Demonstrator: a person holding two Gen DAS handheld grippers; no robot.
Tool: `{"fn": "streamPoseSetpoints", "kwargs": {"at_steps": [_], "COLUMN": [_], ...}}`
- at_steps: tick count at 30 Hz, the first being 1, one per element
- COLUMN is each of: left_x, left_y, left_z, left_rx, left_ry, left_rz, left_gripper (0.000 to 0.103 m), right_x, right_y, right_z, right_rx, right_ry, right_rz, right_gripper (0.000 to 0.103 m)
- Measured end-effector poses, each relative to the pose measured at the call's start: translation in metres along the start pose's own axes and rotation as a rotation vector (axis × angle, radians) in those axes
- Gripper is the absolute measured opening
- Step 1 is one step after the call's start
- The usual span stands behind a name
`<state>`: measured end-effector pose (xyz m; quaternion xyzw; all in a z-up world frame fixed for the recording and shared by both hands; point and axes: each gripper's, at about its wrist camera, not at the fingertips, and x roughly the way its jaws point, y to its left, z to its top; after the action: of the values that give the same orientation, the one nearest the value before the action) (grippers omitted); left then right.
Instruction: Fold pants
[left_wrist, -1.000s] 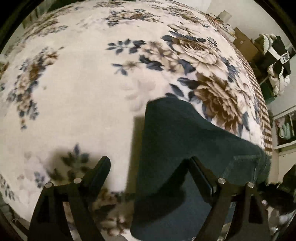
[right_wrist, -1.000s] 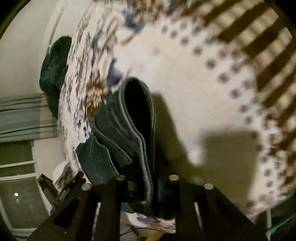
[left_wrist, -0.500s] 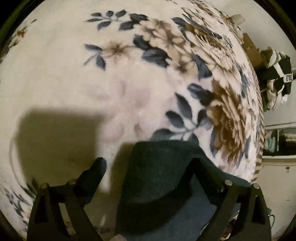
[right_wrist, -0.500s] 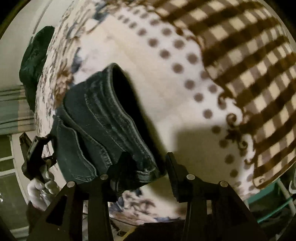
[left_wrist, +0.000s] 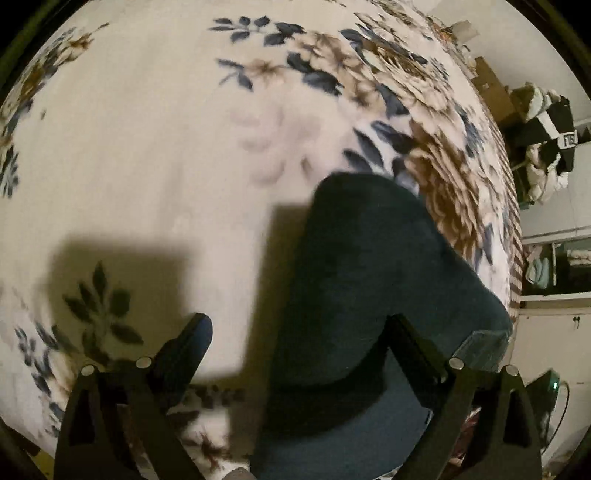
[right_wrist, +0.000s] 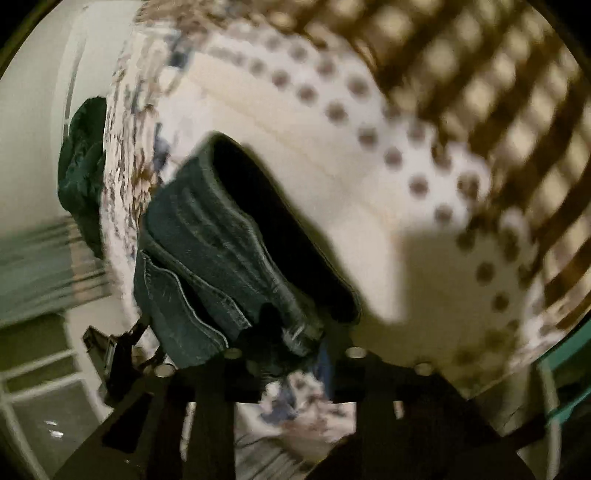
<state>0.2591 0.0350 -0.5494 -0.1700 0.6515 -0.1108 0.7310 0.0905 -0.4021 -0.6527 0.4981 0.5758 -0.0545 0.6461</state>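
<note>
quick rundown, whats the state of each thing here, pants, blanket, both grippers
dark blue denim pants: folded into layers, lying on the blanket, waistband edge at the right gripper
left gripper: open wide, jaws astride the pants' edge, not pinching
right gripper: jaws just closing, pinching the waistband
cream floral fleece blanket: spread flat under the pants

dark denim pants (right_wrist: 207, 251), coarse weave with pale raised stitching along the seams, bed blanket (left_wrist: 147, 147) looks soft and fuzzy, matt printed fleece, hand-held gripper (left_wrist: 299, 343) in matt black plastic with small shiny metal pins
</note>
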Motion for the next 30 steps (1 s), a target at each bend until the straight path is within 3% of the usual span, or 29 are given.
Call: {"fn": "streamPoseSetpoints", "kwargs": {"at_steps": [2,4,6,8,11,16,18,21,27,30], "left_x": [-0.004,-0.012,-0.020,-0.020,-0.007,0.022,0.028,0.030,0.029,0.026], "left_y": [0.002,0.002,0.005,0.008,0.011,0.000,-0.005,-0.002,0.006,0.008], "left_z": [-0.006,-0.013,-0.020,-0.025,-0.030,-0.032,-0.031,-0.029,-0.029,-0.029], "left_rx": [-0.007,-0.002,-0.007,-0.012,-0.021,0.009,0.025,0.012,-0.026,-0.031], "left_ry": [0.000,-0.006,-0.022,-0.027,-0.010,0.015,0.006,-0.004,-0.018,-0.025], "left_rz": [-0.006,-0.017,-0.060,-0.111,-0.176,-0.228,-0.229,-0.251,-0.276,-0.283], "left_gripper": [0.097,0.097,0.097,0.097,0.097,0.097,0.097,0.097,0.097,0.097], "right_x": [-0.003,0.006,0.006,0.001,0.002,0.053,0.065,0.072,0.090,0.090], "right_y": [0.004,0.001,0.001,-0.005,-0.029,-0.035,-0.028,-0.009,0.007,0.011], "right_z": [0.008,0.010,0.006,-0.005,-0.030,-0.041,-0.040,-0.038,-0.044,-0.042], "right_rx": [-0.038,0.006,0.007,0.010,0.090,0.114,0.088,0.043,0.005,0.025], "right_ry": [-0.030,-0.019,-0.019,-0.010,0.015,0.063,0.037,0.028,0.045,0.035], "right_rz": [-0.080,-0.050,0.005,0.032,0.175,0.344,0.400,0.479,0.459,0.502], "right_gripper": [0.016,0.017,0.030,0.064,0.085,0.090,0.102,0.103,0.103,0.103]}}
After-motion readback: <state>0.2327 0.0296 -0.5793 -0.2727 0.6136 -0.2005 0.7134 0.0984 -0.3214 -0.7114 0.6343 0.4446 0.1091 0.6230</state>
